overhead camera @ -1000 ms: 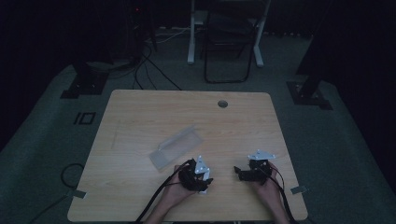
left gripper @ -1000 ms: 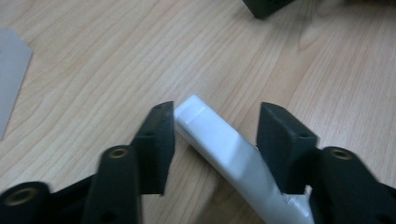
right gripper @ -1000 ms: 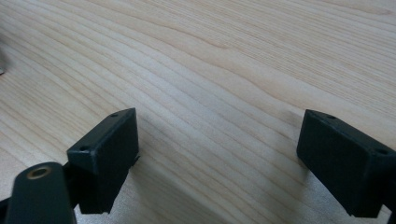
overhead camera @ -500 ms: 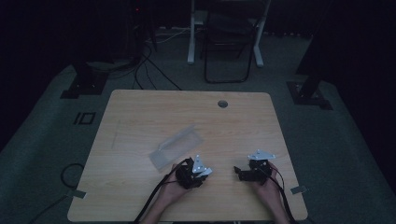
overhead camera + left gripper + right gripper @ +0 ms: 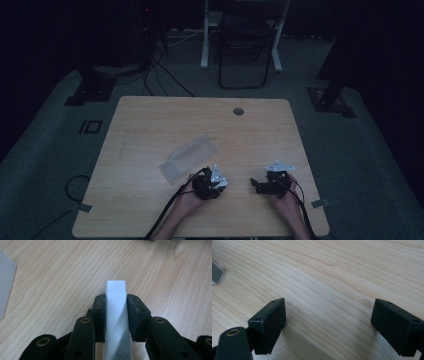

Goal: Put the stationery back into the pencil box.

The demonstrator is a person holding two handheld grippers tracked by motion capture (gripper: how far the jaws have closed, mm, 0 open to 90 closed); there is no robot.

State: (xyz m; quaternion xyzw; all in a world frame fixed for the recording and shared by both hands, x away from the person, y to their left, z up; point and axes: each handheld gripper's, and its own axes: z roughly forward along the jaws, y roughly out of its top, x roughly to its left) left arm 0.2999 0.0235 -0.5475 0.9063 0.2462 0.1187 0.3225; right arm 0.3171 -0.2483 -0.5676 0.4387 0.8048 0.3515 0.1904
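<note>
The left hand-held gripper point(image 5: 115, 315) clamped a white tube point(image 5: 115, 315); the right hand-held gripper point(image 5: 329, 327), at three o'clock, gaped empty. We judged a handover next.

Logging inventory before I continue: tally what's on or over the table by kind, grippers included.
Grippers: 2, left gripper and right gripper
White tubes: 1, white tube, clamped in the left
Clear plastic packages: 1, clear package
Total: 4

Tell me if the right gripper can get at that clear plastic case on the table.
Probably yes. The right gripper is open and empty, and bare tabletop lies ahead of it. But the left gripper, shut on a white tube, sits between it and the clear plastic case, so it must go around.
</note>
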